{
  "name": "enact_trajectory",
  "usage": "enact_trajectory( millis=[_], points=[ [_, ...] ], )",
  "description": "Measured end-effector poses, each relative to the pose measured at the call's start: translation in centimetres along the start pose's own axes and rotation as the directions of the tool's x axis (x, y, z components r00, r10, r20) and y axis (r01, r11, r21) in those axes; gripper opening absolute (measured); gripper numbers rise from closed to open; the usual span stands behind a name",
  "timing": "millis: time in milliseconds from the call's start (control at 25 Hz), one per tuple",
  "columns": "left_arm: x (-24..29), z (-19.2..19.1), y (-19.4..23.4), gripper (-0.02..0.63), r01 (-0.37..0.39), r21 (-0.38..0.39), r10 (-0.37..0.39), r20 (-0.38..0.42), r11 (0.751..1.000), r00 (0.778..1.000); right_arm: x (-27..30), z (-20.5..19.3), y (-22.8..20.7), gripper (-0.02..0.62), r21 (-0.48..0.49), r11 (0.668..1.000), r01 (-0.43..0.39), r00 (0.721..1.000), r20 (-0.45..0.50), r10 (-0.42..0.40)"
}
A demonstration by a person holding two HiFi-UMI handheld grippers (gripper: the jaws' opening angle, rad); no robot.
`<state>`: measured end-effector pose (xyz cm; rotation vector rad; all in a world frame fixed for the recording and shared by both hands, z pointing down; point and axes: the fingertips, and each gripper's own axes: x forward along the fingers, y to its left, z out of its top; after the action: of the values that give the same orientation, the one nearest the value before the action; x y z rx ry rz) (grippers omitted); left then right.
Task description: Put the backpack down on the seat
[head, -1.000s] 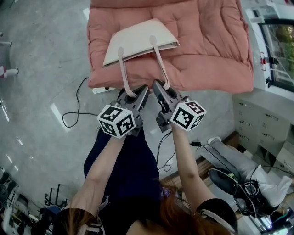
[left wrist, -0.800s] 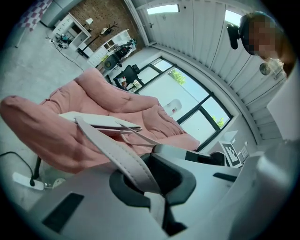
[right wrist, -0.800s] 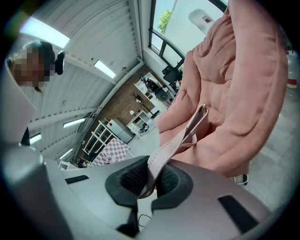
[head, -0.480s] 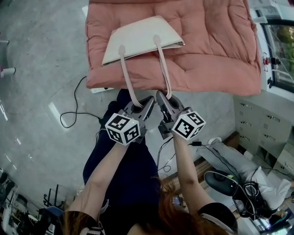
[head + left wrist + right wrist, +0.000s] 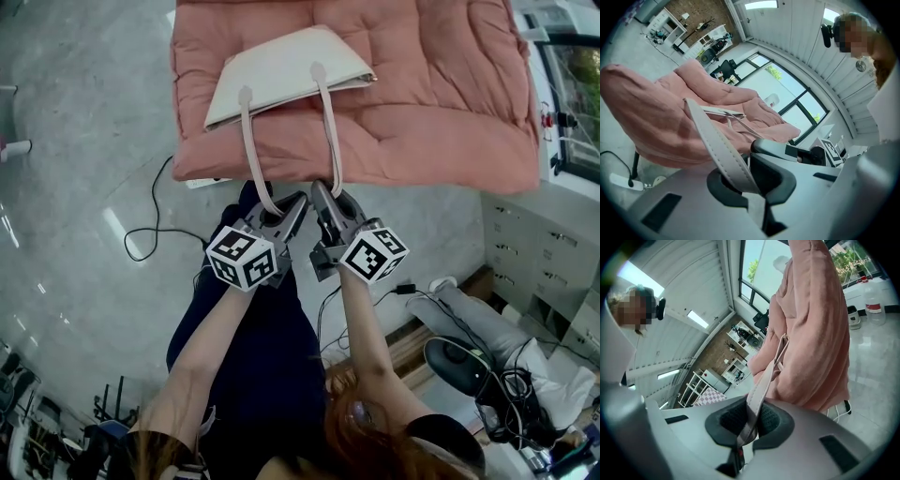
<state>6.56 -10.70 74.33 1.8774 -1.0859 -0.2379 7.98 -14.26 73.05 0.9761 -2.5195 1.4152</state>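
- Gripping the left strap (image 5: 247, 150) in the fully closed left tongs (image 5: 287, 206), the right strap (image 5: 330, 131) in the fully closed right tongs (image 5: 324, 195)
- Resting the bag (image 5: 281, 75) flat on the pink seat (image 5: 441, 94)
- Could drag the bag off the front edge if pulled back before letting go

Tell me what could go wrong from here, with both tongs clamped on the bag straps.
1. The left tongs and right tongs are each shut on a strap of the cream tote bag, which lies on the pink cushion with straps over its front edge; backing away before opening could drag it off.
2. A black cable and white power strip lie on the floor nearby; feet might snag them.
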Motion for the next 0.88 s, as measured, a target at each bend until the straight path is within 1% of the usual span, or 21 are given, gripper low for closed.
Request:
enact_trajectory(
  millis=[200,400,560,600,640,680,760,880],
  points=[
    [0.4,-0.3,0.7,0.020,-0.021,-0.016,0.020,-0.037,1.000,0.999,0.3,-0.1,-0.7,0.037,0.047,0.998,0.028,0.999,0.018,-0.029],
    [0.6,-0.5,1.2,0.020,-0.036,0.007,0.036,-0.056,0.999,0.998,0.6,-0.3,-0.8,0.037,0.037,0.999,0.033,0.998,0.044,-0.034],
    [0.7,-0.7,1.8,0.027,-0.062,0.007,0.062,-0.062,0.998,0.996,0.7,-0.4,-1.1,0.038,0.051,0.997,0.056,0.996,0.062,-0.059],
    [0.6,-0.7,2.0,0.062,-0.068,0.000,0.068,-0.062,0.998,0.996,0.7,-0.4,-1.2,0.040,0.057,0.997,0.060,0.996,0.070,-0.064],
    [0.6,-0.6,2.4,0.140,-0.073,-0.009,0.072,-0.061,0.997,0.996,0.7,-0.4,-1.3,0.051,0.067,0.996,0.059,0.995,0.077,-0.064],
    [0.5,-0.5,2.7,0.199,-0.075,-0.017,0.074,-0.056,0.997,0.996,0.8,-0.3,-1.3,0.082,0.083,0.995,0.052,0.995,0.079,-0.058],
    [0.2,0.1,3.3,0.235,-0.070,-0.019,0.070,-0.034,0.997,0.997,0.9,-0.6,-1.4,0.174,0.117,0.993,0.033,0.997,0.071,-0.041],
    [-0.7,1.0,3.3,0.264,-0.052,0.006,0.052,-0.004,0.999,0.999,0.7,-1.0,-1.3,0.224,0.107,0.993,0.044,0.998,0.042,-0.049]
  ],
)
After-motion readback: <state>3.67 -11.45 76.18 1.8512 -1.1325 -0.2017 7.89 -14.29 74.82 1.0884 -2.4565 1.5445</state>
